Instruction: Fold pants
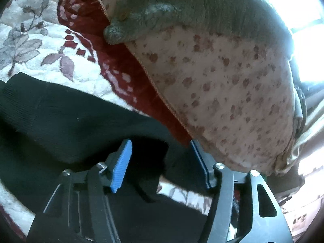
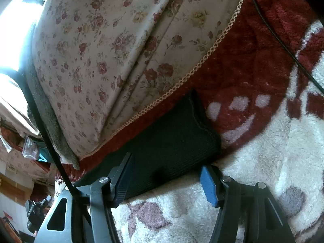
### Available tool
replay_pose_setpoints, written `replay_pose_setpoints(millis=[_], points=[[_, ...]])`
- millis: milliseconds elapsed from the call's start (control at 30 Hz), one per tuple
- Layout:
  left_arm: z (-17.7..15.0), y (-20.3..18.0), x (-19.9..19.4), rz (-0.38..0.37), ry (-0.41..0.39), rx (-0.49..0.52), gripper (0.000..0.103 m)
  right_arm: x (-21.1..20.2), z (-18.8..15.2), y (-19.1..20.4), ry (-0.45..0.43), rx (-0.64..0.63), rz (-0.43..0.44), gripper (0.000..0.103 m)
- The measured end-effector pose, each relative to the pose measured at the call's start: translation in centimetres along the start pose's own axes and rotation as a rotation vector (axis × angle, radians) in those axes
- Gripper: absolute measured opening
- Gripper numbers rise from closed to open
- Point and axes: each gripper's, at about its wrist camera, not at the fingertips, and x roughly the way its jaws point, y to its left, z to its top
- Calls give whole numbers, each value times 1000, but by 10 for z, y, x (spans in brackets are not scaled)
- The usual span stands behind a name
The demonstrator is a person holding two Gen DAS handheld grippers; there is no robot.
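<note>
Floral cushion [image 2: 105, 56] blocks ahead; black cable [image 2: 283, 46] crosses blanket [image 2: 273, 151]; blanket open nearside.

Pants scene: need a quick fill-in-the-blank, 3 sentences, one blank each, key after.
1. The pants are ____ in colour.
2. Both the left gripper and the right gripper have their jaws ____.
3. The pants lie on a fleecy blanket patterned in white and ____.

Missing words: black; open; red

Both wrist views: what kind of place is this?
Likely a home bedroom, working on a bed. The black pants lie on a plush cream-and-red blanket, next to a floral pillow with a grey knit garment draped on it. Daylight comes in at the edge.
</note>
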Motion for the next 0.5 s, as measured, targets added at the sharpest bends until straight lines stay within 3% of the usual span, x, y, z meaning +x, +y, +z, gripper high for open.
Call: replay_pose_setpoints(millis=[100, 233, 300, 367, 433, 467, 500], points=[[2, -7, 11, 16, 5, 6, 60, 0, 1, 0, 1, 0, 1, 59], [2, -10, 36, 90, 29, 18, 60, 1, 2, 0, 1, 1, 5, 58], [3, -7, 45, 113, 28, 13, 60, 0, 2, -2, -6, 5, 0, 48], [5, -3, 56, 129, 27, 1, 59, 1, 3, -8, -5, 27, 16, 18], [6, -4, 66, 135, 56, 26, 28, 3, 3, -12, 15, 43, 50, 11], [7, -6, 70, 144, 79, 41, 8, 2, 3, -11, 14, 39, 54, 9], [6, -8, 72, 142, 97, 56, 8, 1, 3, -9, 11, 33, 61, 8]])
